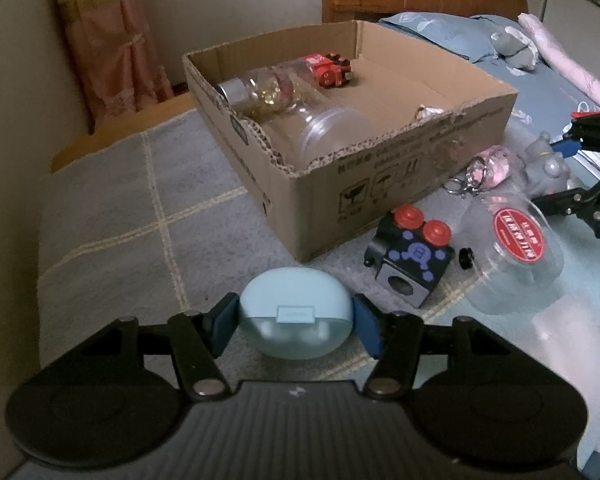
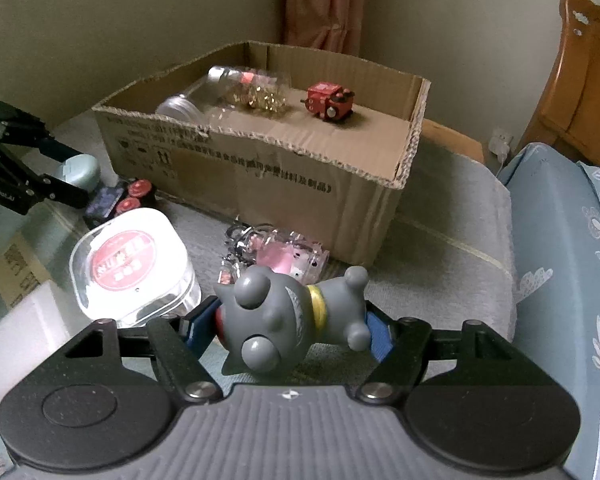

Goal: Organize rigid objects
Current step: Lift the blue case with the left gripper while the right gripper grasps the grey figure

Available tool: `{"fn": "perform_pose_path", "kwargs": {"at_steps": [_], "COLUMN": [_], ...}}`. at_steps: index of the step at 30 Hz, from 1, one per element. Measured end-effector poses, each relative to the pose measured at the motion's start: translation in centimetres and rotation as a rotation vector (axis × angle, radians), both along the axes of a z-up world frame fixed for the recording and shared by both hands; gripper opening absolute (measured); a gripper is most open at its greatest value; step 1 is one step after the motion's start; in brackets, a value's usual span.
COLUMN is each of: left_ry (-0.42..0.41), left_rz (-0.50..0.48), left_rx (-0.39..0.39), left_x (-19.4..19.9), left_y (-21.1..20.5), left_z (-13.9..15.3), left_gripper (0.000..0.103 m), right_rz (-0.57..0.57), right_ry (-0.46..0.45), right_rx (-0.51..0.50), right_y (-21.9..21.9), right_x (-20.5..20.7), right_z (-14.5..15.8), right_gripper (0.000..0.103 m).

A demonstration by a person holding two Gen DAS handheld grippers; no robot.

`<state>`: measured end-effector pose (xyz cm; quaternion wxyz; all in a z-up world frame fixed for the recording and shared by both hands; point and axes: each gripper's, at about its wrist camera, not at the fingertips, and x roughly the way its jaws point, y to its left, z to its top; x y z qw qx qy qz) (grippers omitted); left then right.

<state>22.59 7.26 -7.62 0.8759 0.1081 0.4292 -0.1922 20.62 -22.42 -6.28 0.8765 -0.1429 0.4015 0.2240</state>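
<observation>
Gripping stage: left gripper (image 1: 296, 322) clamped the blue earbud case (image 1: 295, 312), right gripper (image 2: 292, 326) clamped the grey cat figurine (image 2: 290, 320), both near bed's edge. Next, judged: carry each over cardboard box (image 1: 380, 184) rim.

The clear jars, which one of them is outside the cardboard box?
The jar with the red round label, lying on the blanket beside the box. The other two, one holding gold bits and an empty one, lie inside it.

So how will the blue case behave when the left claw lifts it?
The blue case looks smooth and rounded, so it may slip between the left claw pads. It seems rigid and probably light. Set down, it could rock.
</observation>
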Motion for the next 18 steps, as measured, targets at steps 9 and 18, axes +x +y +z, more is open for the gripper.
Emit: {"fn": "perform_pose_path", "kwargs": {"at_steps": [9, 18], "left_ry": [-0.043, -0.099], "left_rz": [-0.036, -0.118], "left_rx": [-0.011, -0.051], "left_x": [-1.9, -2.2], "left_y": [-0.8, -3.7], "left_z": [4.4, 9.2], "left_gripper": [0.06, 0.06], "right_rz": [0.043, 0.082], "right_ry": [-0.037, -0.104], "right_rx": [0.018, 0.032], "right_y": [-0.4, -0.5], "right_x": [-1.8, -2.5], "right_z": [3.4, 6.7], "right_gripper": [0.078, 0.078]}}
